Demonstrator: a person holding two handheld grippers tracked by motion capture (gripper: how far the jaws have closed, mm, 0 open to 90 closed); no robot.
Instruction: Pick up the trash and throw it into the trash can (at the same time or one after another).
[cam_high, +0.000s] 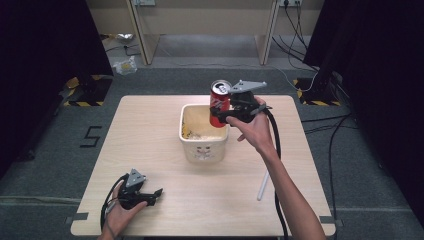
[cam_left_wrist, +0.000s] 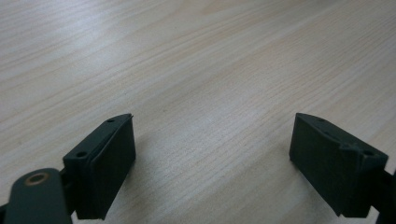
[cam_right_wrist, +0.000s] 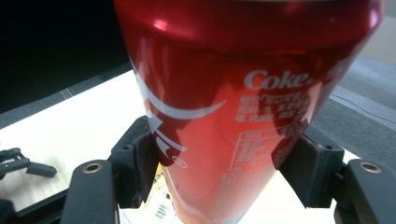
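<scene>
- Now the right gripper (cam_high: 223, 116) is up above the desk (cam_high: 150, 150), its jaws clamped on a red cola can (cam_high: 219, 102); the pads press on the lower part of the can from both sides
- Seen from the right gripper view, the can (cam_right_wrist: 233, 116) looms close between the two black jaws, its white lettering facing the camera; the jaws stand fairly wide because the can itself is wide
- From the high view the can hangs in the air, tilted a little, over the far right corner of a white tub (cam_high: 204, 140); the tub sits on the desk near the middle, with something pale and yellowish inside that I cannot make out
- Over on the near left, the left gripper (cam_high: 156, 194) rests low at the desk, held in the person's left hand (cam_high: 119, 212); its jaws are wide apart with nothing between them, just bare wood grain in the left gripper view (cam_left_wrist: 212, 154)
- A white stick-like thing (cam_high: 262, 186) lies on the desk near the right forearm, well apart from the tub; the two grippers are well apart from each other
</scene>
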